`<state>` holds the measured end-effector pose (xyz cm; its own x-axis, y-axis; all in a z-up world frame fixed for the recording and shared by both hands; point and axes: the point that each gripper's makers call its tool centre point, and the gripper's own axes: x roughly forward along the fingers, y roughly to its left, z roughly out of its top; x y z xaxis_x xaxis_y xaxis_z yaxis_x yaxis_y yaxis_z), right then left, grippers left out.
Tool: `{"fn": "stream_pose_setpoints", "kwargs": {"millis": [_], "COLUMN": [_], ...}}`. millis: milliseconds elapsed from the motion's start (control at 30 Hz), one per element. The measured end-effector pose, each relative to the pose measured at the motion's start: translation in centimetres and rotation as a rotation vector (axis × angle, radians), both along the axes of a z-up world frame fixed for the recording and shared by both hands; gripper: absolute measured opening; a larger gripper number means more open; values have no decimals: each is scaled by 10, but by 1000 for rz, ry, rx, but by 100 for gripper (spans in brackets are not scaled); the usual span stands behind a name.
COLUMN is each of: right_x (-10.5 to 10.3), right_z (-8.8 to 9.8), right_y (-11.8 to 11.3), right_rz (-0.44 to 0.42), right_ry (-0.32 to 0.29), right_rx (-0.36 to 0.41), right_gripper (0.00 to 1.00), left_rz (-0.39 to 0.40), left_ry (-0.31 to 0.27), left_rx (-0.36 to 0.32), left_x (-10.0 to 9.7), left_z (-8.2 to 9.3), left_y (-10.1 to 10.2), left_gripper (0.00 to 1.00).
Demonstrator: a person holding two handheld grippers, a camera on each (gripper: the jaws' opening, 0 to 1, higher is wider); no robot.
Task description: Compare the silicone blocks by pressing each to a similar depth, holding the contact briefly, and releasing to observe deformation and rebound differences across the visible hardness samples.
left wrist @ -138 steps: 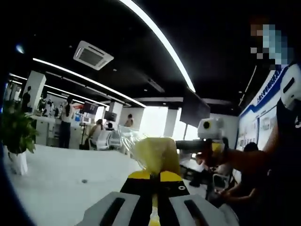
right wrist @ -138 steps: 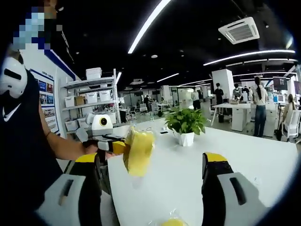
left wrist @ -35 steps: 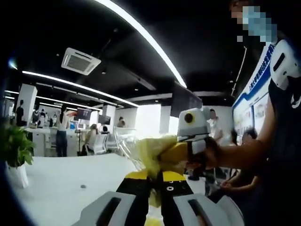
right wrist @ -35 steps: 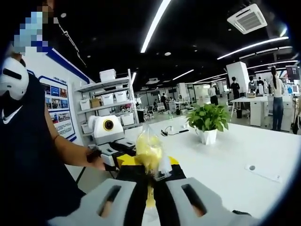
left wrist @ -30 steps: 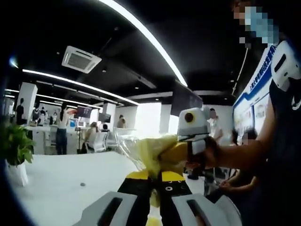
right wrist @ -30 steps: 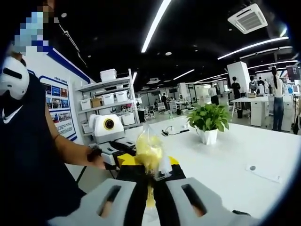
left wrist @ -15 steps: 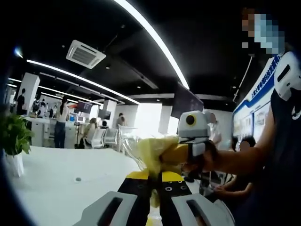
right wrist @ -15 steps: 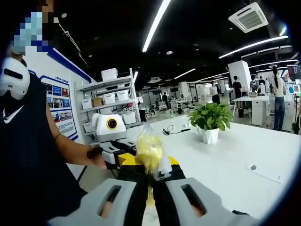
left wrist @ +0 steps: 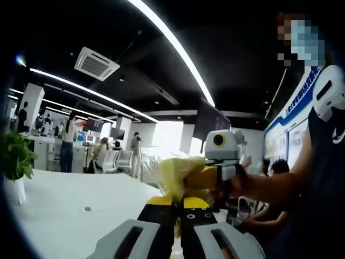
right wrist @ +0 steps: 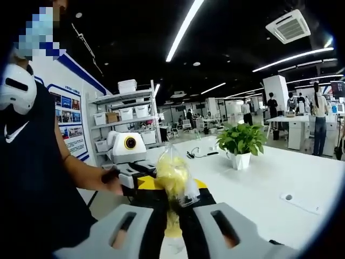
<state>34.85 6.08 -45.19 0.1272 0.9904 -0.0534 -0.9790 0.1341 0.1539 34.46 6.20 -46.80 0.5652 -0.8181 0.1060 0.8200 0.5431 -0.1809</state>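
Observation:
A clear plastic bag with a yellow block inside (left wrist: 171, 174) hangs in the air above the white table (left wrist: 64, 216). My left gripper (left wrist: 176, 201) is shut on the bag's lower edge. From the right, the right gripper (left wrist: 190, 178) reaches in with its yellow fingers against the bag. In the right gripper view the same bag (right wrist: 171, 175) stands between my right gripper's (right wrist: 172, 198) shut jaws, with a strip of yellow running down between them. The left gripper (right wrist: 141, 182) comes in from the left, held by a hand, and touches the bag.
A potted plant (right wrist: 240, 141) stands on the white table (right wrist: 269, 189), and a small flat plate (right wrist: 302, 202) lies near its right side. Shelves with boxes (right wrist: 121, 116) stand behind. The person's dark shirt (right wrist: 27, 178) is close on the left. Several people and desks are far off.
4.6 s ago the right gripper was open and only the left one held the bag; it has since shut on the bag. In the last second only the views shift slightly.

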Motion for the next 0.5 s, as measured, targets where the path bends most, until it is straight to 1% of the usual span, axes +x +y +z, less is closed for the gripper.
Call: {"fn": "stream_pose_setpoints", "kwargs": {"millis": [133,167,200,233,267,300,367,400,467,500], "right_x": [2,4,4,5,9,11,15,18,25,25], "right_z": [1,1,1,2,-1,-2,-3,-1,3,0], "right_y": [0,0,0,0,1,1,0,-1,-3,-7], "right_rz": [-4,-7,-10,-12,-30,-41,-66,-82,-120,-124], "right_ry": [-3,2,-1,-3,5,6,5,9,8,0], "right_rx": [22,23,29,36,31,27,40,60,86,69], "right_gripper": [7,9,13,21,32,46,63,76,97,97], "left_rz": [11,13,15,15,20,25,34,35,36,36], "left_ry": [2,3,2,2,5,4,3,3,2,5], "left_rx": [-9,-9,-6,-17,-46,-44,-37,-37,-35,-33], "left_x": [2,2,2,2,3,4,6,7,7,7], "left_z": [1,1,0,2,6,6,6,6,6,5], "left_y": [2,2,2,2,4,4,6,6,6,6], "left_gripper": [0,0,0,0,0,0,0,0,0,0]}}
